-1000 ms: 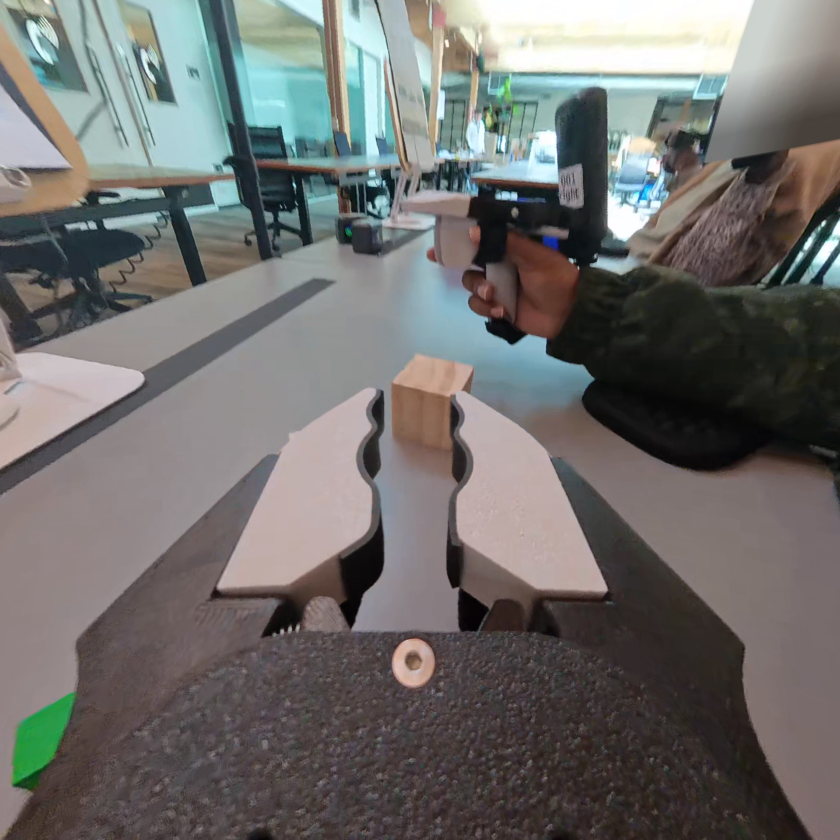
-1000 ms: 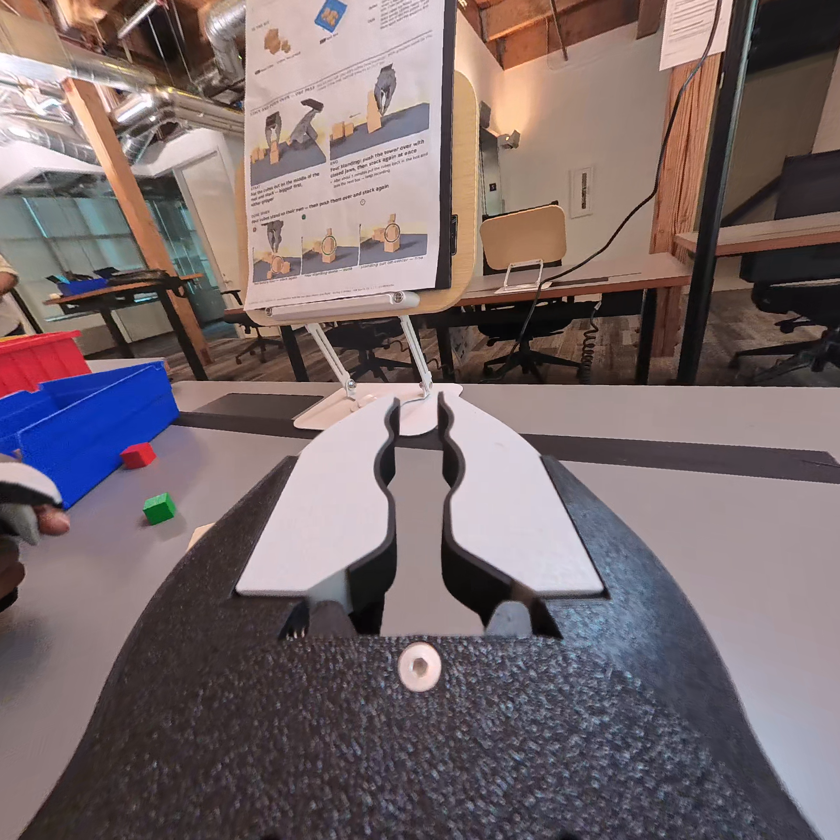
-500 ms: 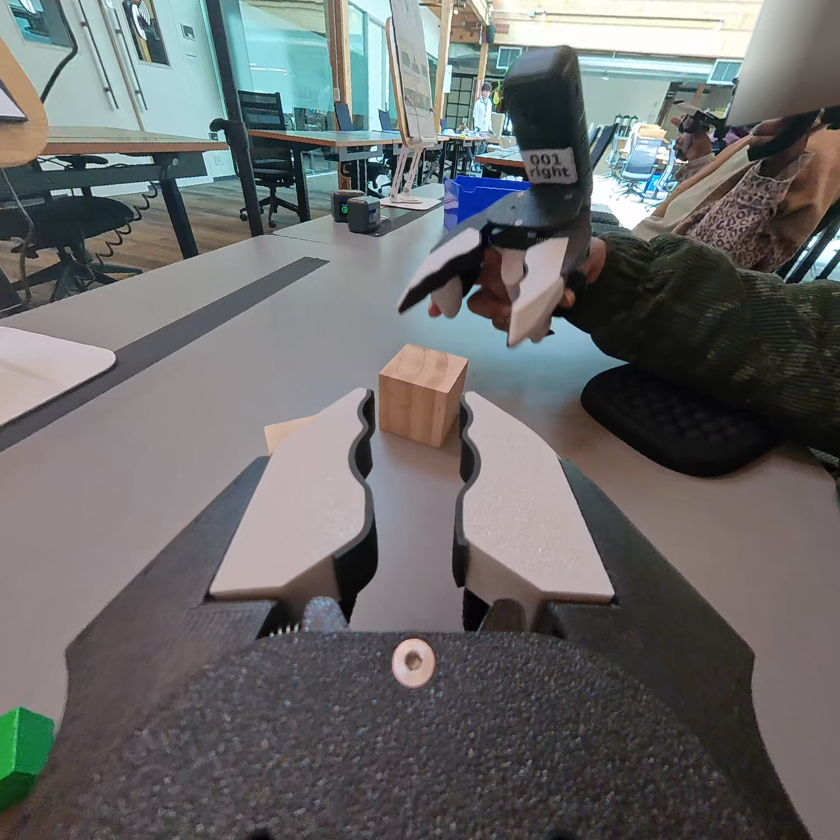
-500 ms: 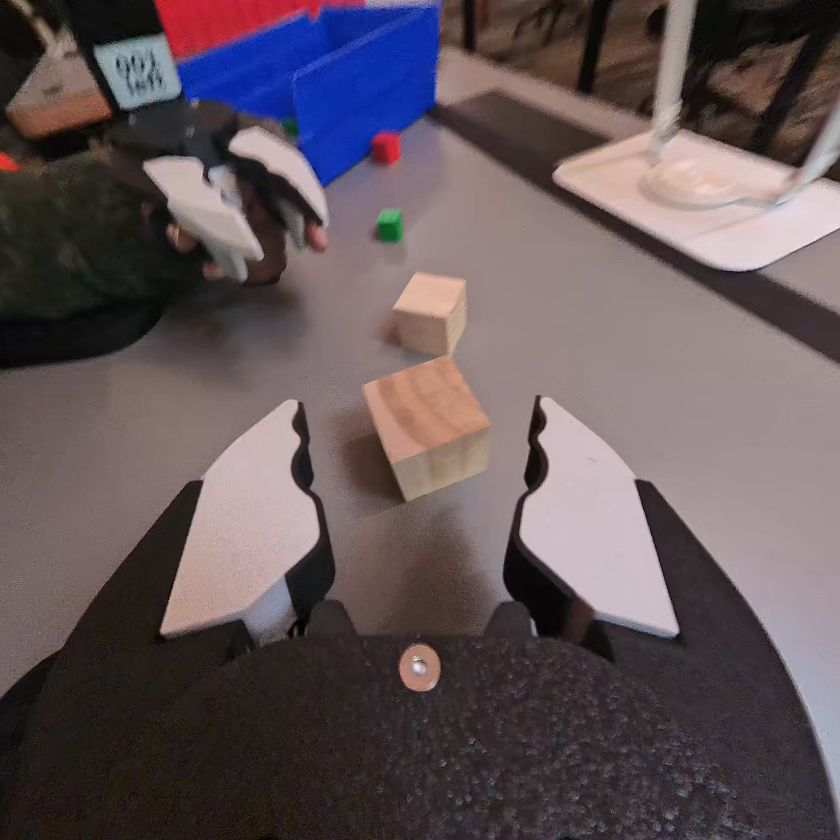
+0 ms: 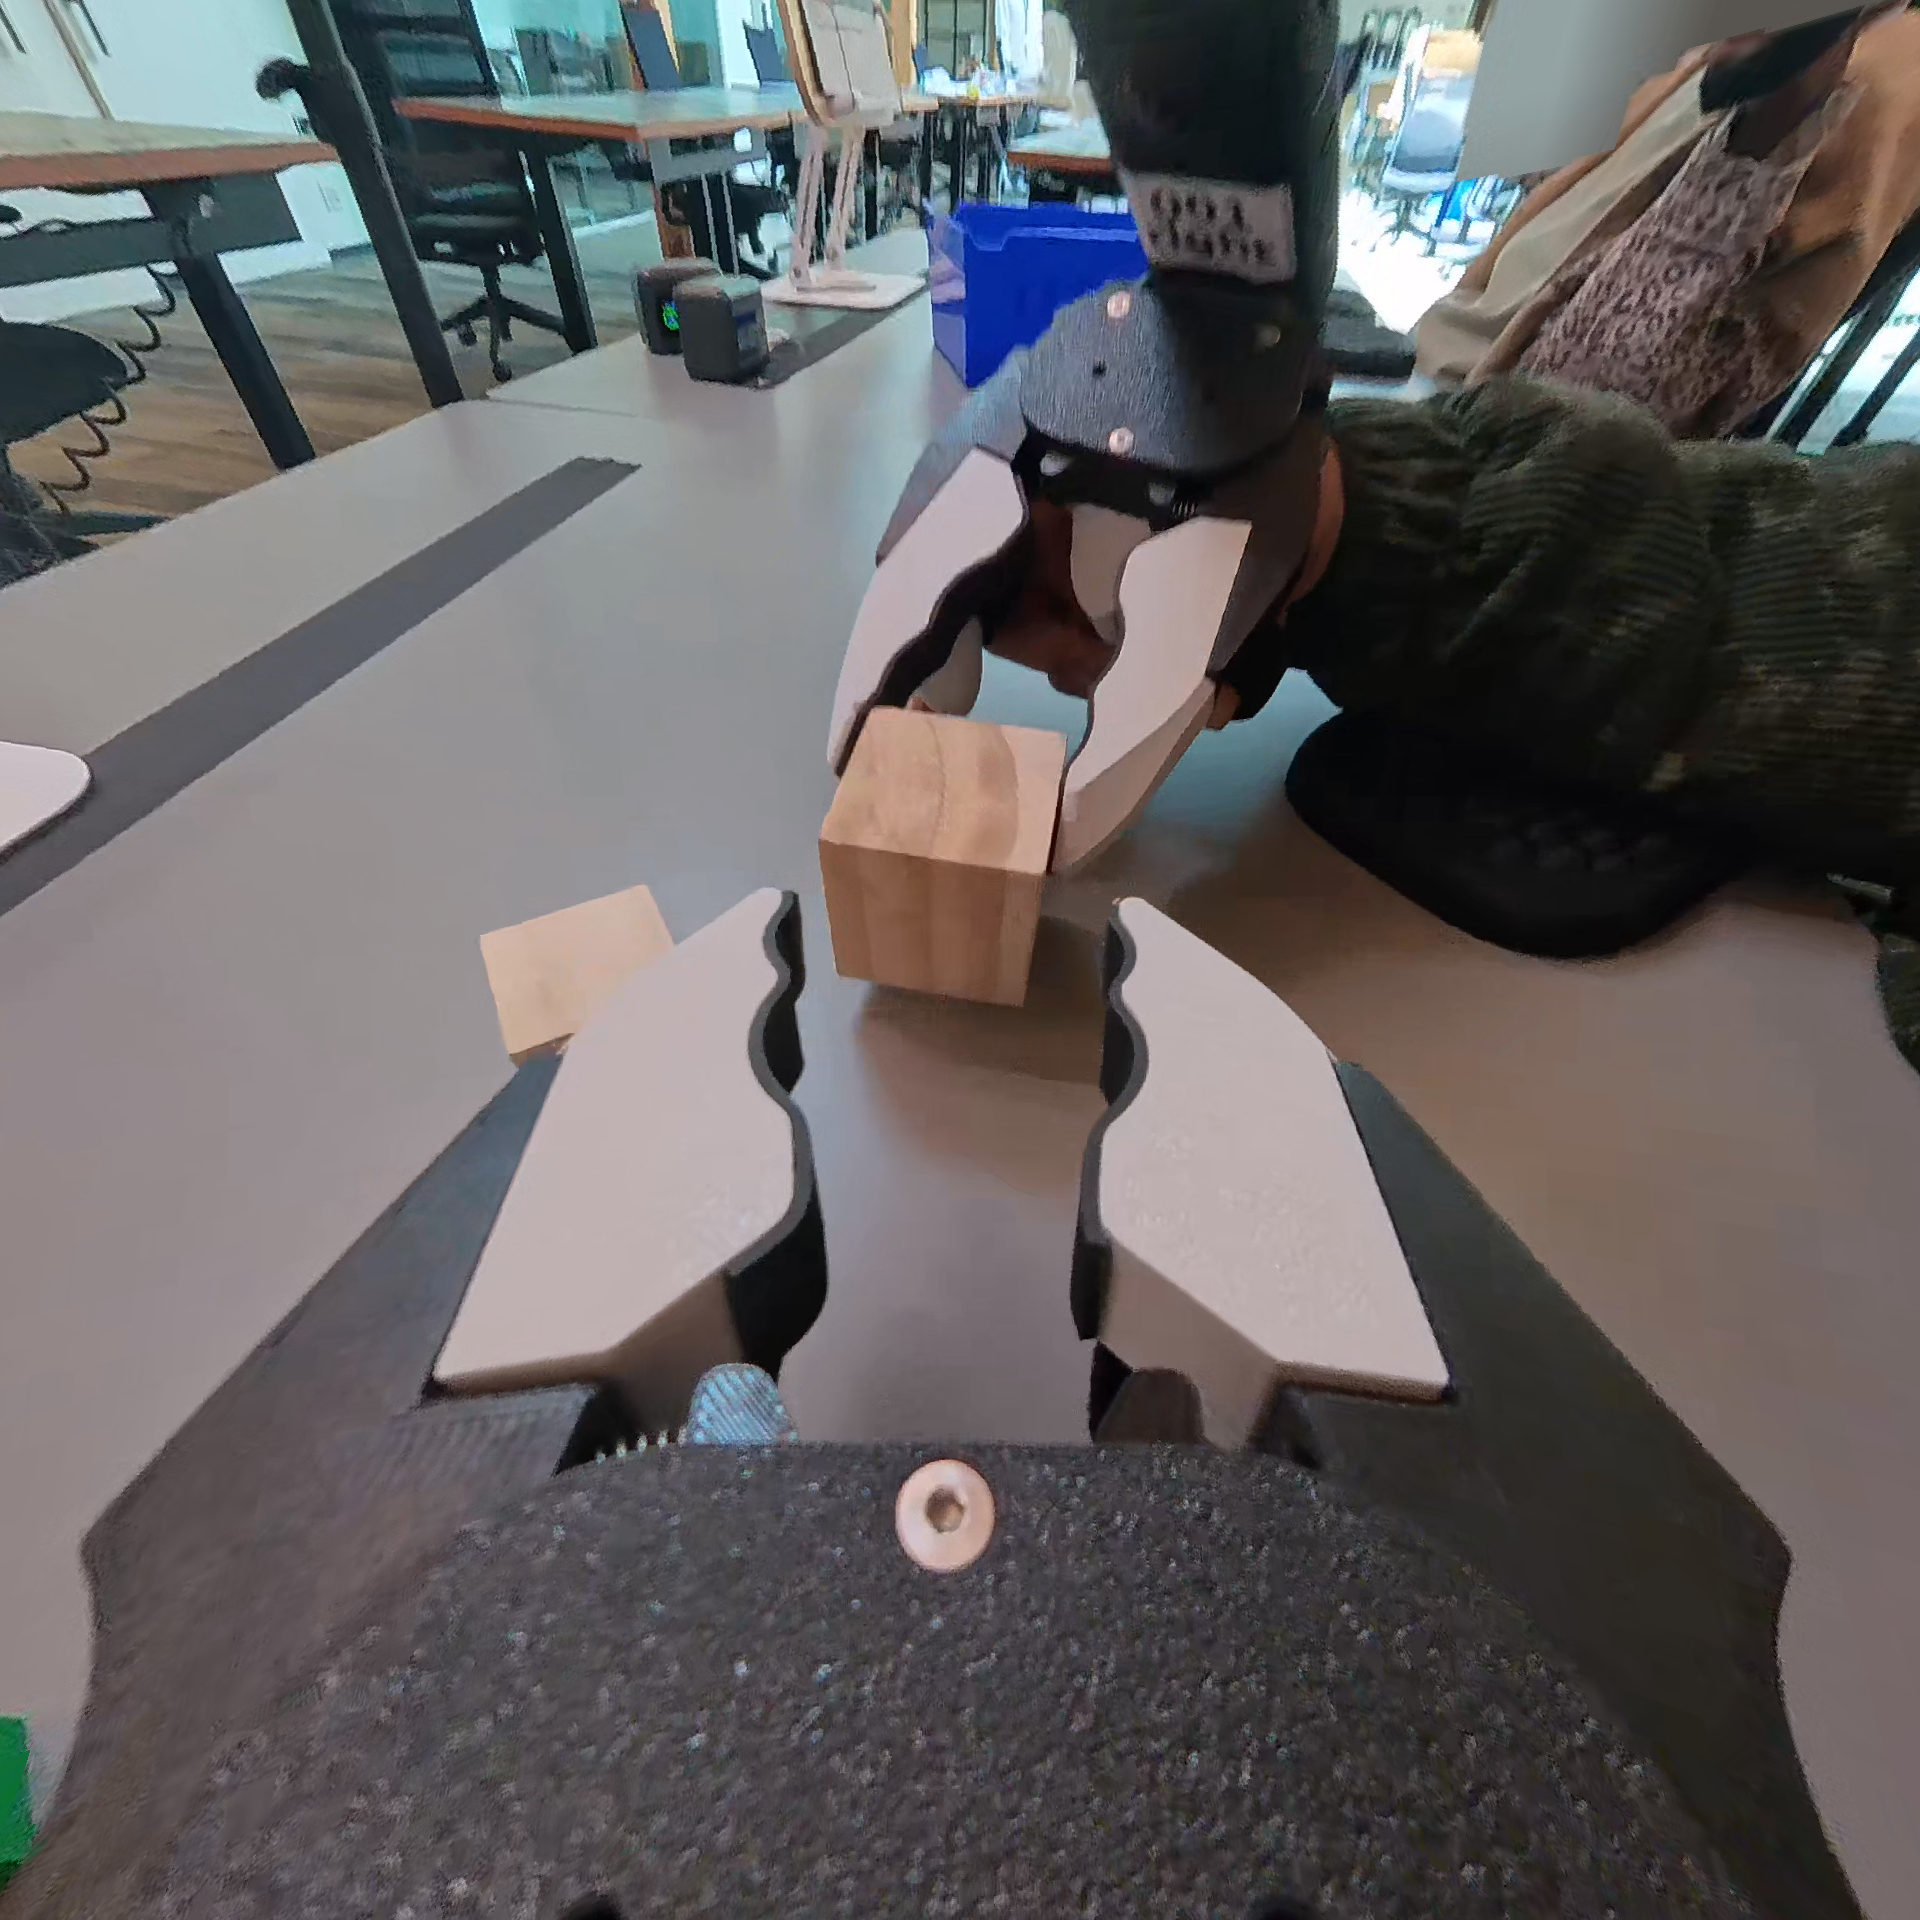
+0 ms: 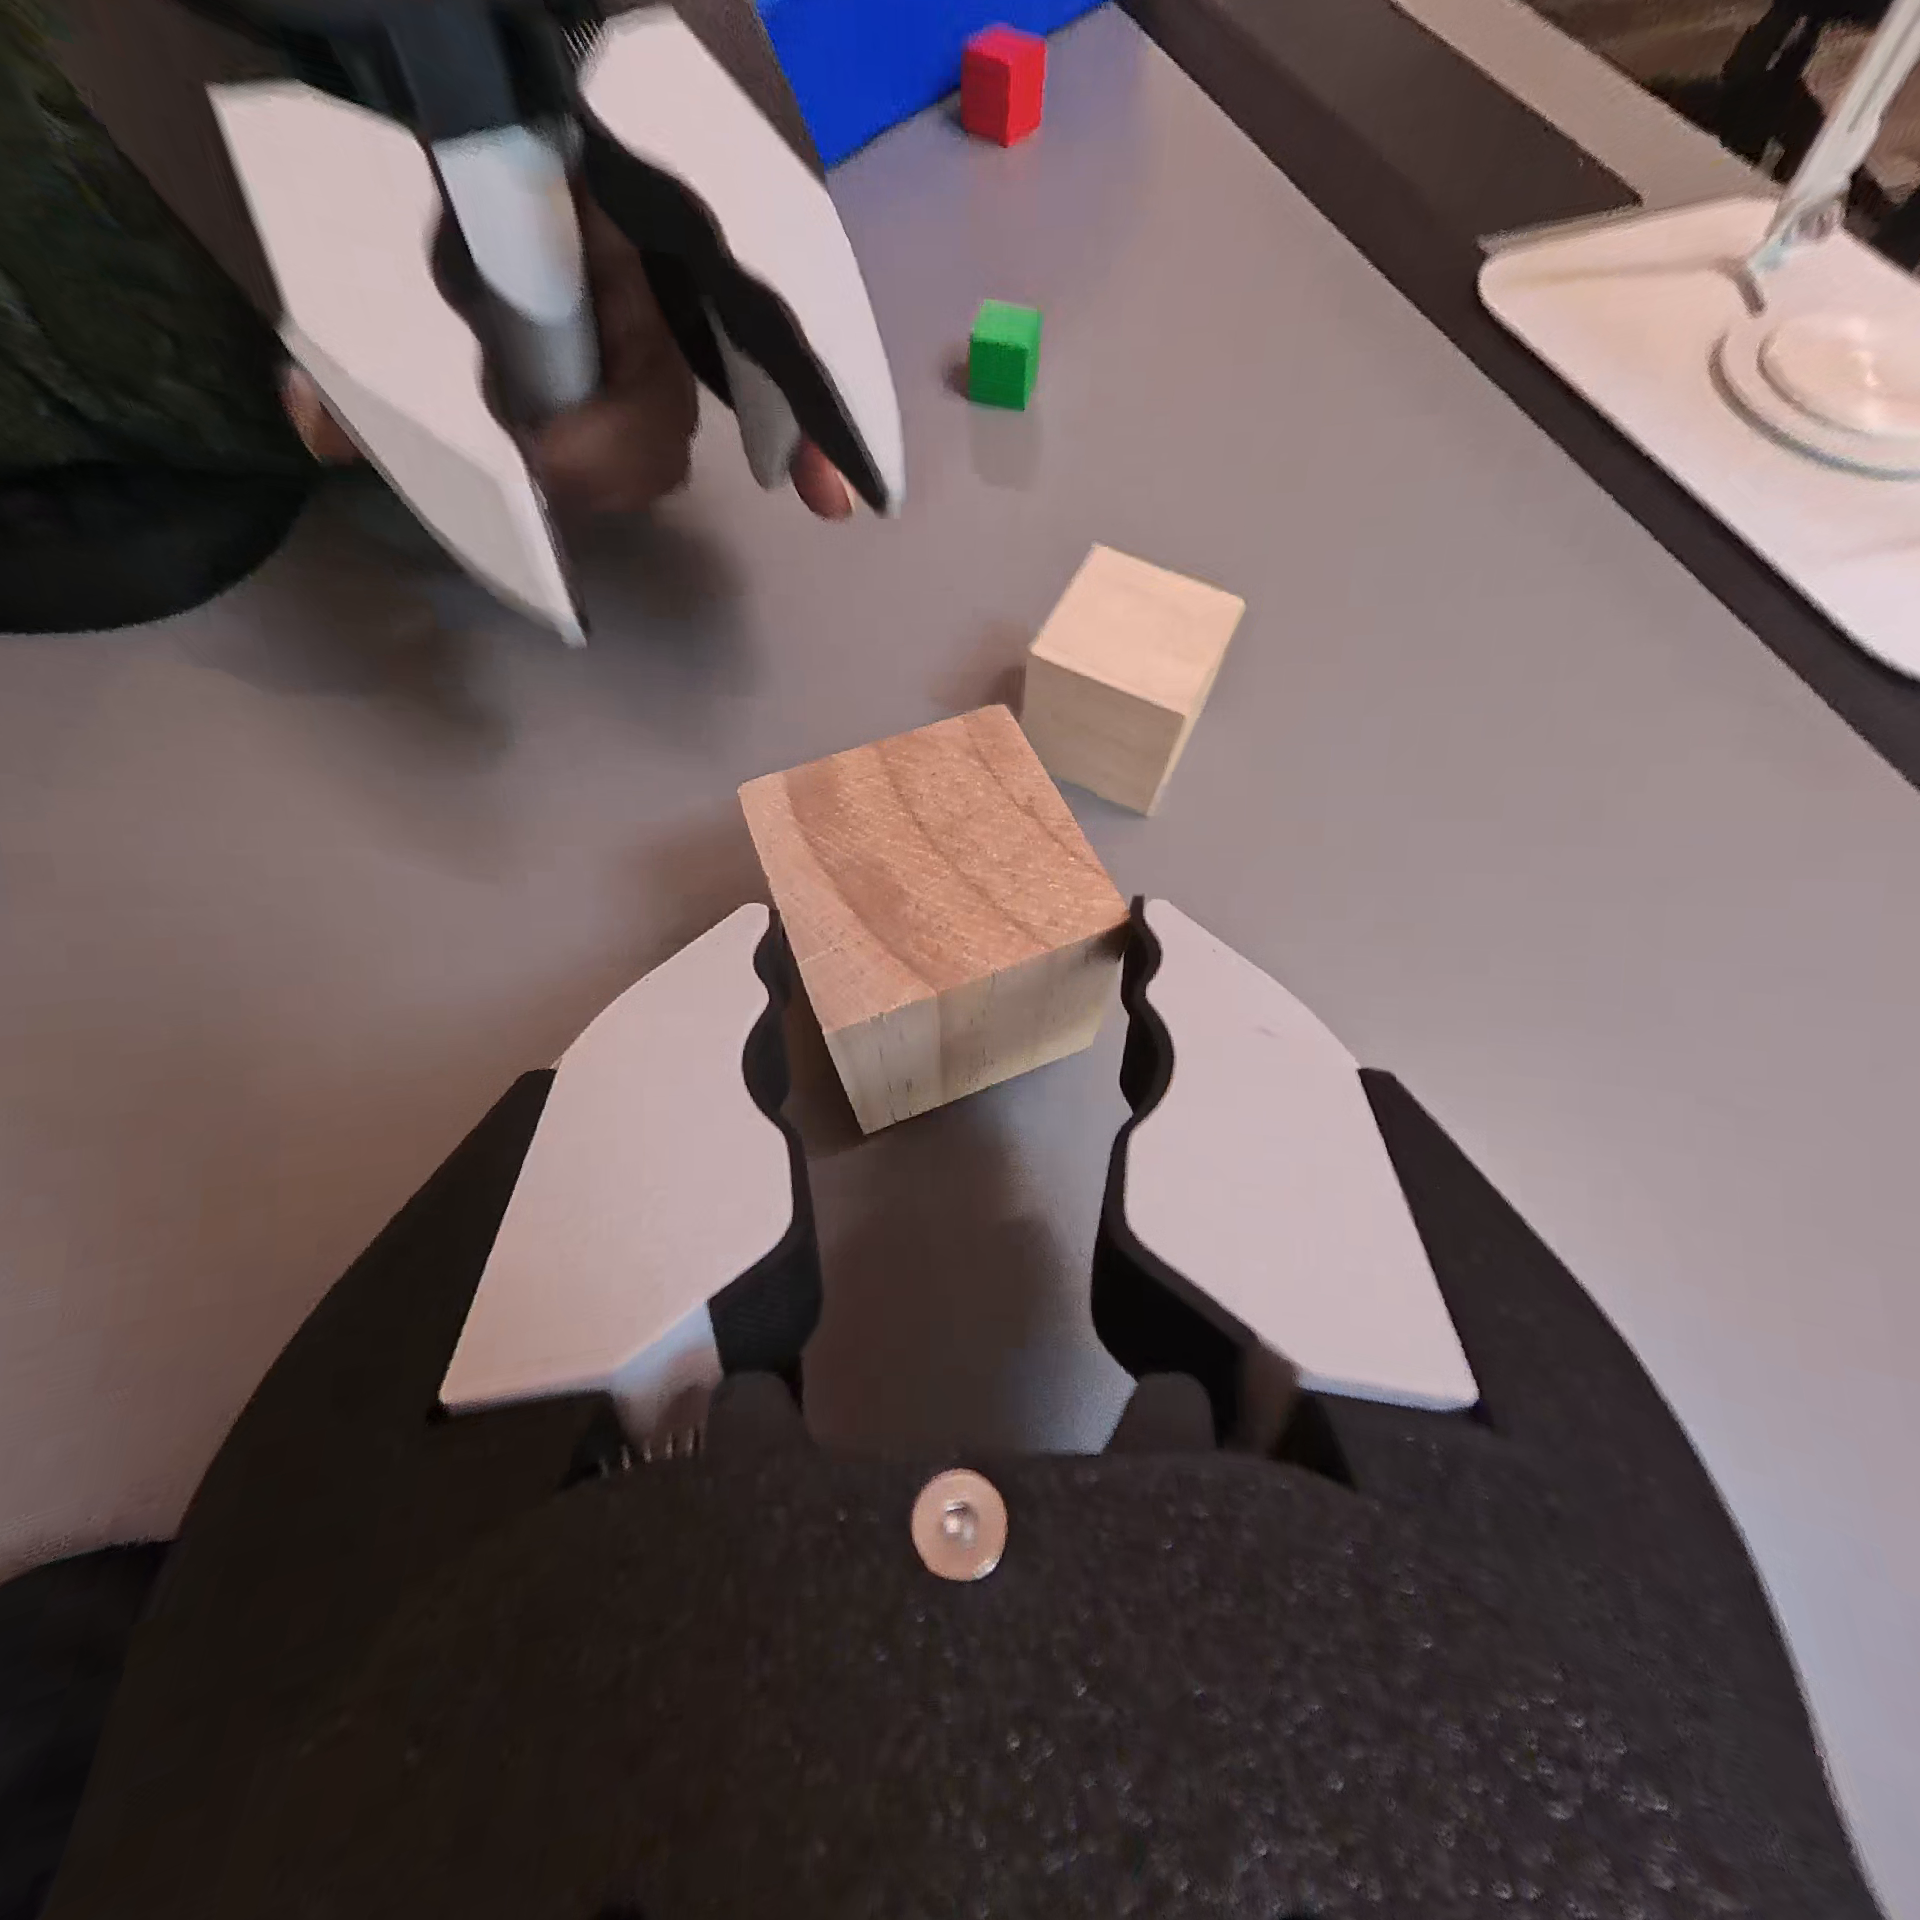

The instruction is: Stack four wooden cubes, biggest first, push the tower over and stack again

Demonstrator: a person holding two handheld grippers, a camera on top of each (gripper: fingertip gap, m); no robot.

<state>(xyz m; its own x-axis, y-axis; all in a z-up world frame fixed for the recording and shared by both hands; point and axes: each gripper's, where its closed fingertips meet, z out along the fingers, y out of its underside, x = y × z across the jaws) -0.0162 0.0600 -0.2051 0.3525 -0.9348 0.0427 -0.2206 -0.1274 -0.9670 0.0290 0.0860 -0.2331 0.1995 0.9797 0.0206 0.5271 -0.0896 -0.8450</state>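
A: Left wrist view: a grey table [image 5: 416, 727] is seen. On it, at 12 o'clock just beyond the released, empty left gripper [image 5: 951, 909], a larger wooden cube [image 5: 935, 862] is set.

B: Is that cube held by anything?

A: It is clasped by the right gripper [image 5: 964, 800], reaching in from 12 o'clock. One fingertip is laid against each opposite side, near the corners, while the cube rests on the table.

B: How might it be expected to handle?

A: It is judged stiff, solid and fairly light, with dry, unpolished faces that should not slip. Flat opposite faces would be the safer hold, since a grip across corners could let it twist.

B: And its look?

A: Pale tan wood is shown, with curved grain on top and sharp edges.

B: What is around it?

A: A smaller wooden cube [image 5: 571, 966] is placed at its 10 o'clock, near but apart. A green block [image 6: 1004, 353] and a red block [image 6: 1002, 83] are seen farther off.
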